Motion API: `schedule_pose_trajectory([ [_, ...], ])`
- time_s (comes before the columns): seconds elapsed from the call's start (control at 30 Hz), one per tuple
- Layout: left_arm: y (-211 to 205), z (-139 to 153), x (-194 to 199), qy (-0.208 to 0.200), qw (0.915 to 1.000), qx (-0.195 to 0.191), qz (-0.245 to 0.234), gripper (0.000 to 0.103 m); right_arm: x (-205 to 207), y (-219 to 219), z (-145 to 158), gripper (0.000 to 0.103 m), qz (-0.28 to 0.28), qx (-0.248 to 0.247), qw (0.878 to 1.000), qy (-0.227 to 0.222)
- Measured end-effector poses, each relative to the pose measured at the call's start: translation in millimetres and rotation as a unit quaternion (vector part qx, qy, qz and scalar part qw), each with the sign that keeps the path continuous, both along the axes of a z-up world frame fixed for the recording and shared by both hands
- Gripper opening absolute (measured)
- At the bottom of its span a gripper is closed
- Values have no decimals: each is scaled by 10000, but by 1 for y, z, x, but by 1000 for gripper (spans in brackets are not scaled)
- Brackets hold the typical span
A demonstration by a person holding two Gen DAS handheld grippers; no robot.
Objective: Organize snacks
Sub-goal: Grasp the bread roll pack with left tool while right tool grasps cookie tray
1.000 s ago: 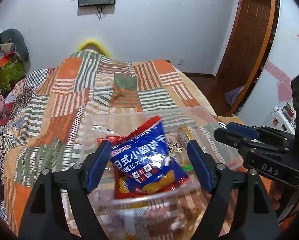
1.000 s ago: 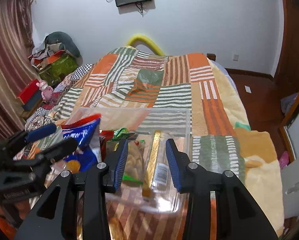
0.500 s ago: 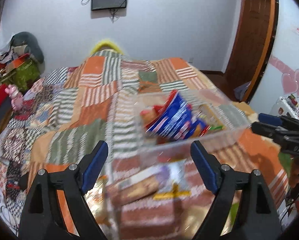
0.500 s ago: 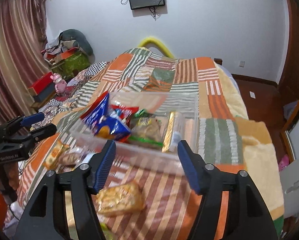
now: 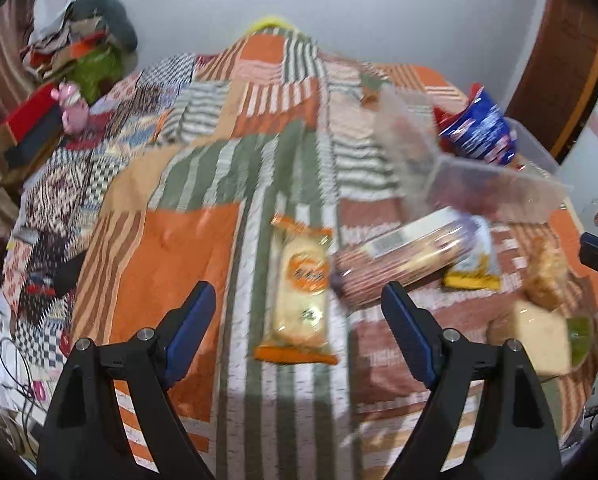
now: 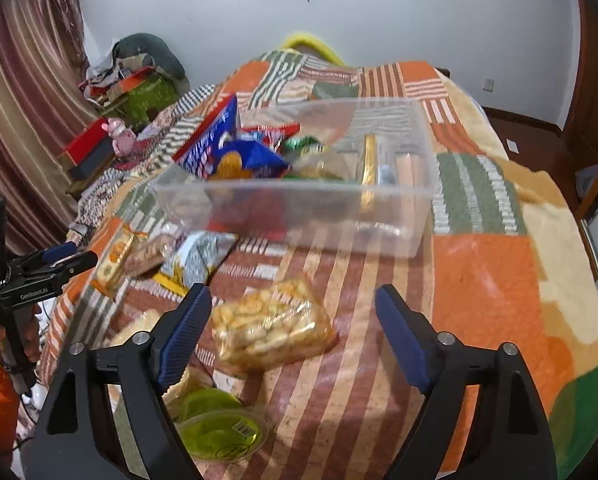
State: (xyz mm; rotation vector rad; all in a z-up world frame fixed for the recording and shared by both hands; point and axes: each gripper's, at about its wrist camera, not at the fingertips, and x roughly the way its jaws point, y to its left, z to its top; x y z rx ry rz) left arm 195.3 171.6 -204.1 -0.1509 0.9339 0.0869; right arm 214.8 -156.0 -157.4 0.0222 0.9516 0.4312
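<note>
A clear plastic bin (image 6: pixel 383 216) on the patchwork bed holds several snacks, among them a blue bag (image 6: pixel 235 160); it also shows in the left wrist view (image 5: pixel 495 192). My left gripper (image 5: pixel 299 316) is open and empty, with an orange-ended cracker packet (image 5: pixel 301 296) lying between its fingers. A long biscuit sleeve (image 5: pixel 403 260) lies to its right. My right gripper (image 6: pixel 293 320) is open and empty, with a clear bag of small crackers (image 6: pixel 271 324) lying between its fingers on the bed in front of the bin.
A yellow-and-white pouch (image 6: pixel 197 258), a pale bread-like pack (image 5: pixel 539 336) and a green-lidded cup (image 6: pixel 219 432) lie near the front edge. A red box and pink toy (image 6: pixel 117 140) sit left of the bed. A wooden door (image 5: pixel 559 80) stands at right.
Both grippers have pulled back out of the bin toward the front of the bed and opened wider. The left has swung left over the loose snacks.
</note>
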Motion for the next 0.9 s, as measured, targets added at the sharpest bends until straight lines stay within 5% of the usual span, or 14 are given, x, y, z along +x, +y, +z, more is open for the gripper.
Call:
schedule_pose_trajectory([
  [0.43,10,-47,25,156,9999,-14,39,78,-9,30,-25,91,333,-475,9980,260],
  [0.67,19,-48,25,65,9999,-4,137,49,-1,27,-37,88,220,-544,9973,448],
  [0.73,19,-46,24,50,9997,149,161,35,-2,27,-35,80,247,-515,9976,402],
  [0.9,21,-32,15,-95,9999,18,140,29,-3,24,-32,76,197,-523,9981,276],
])
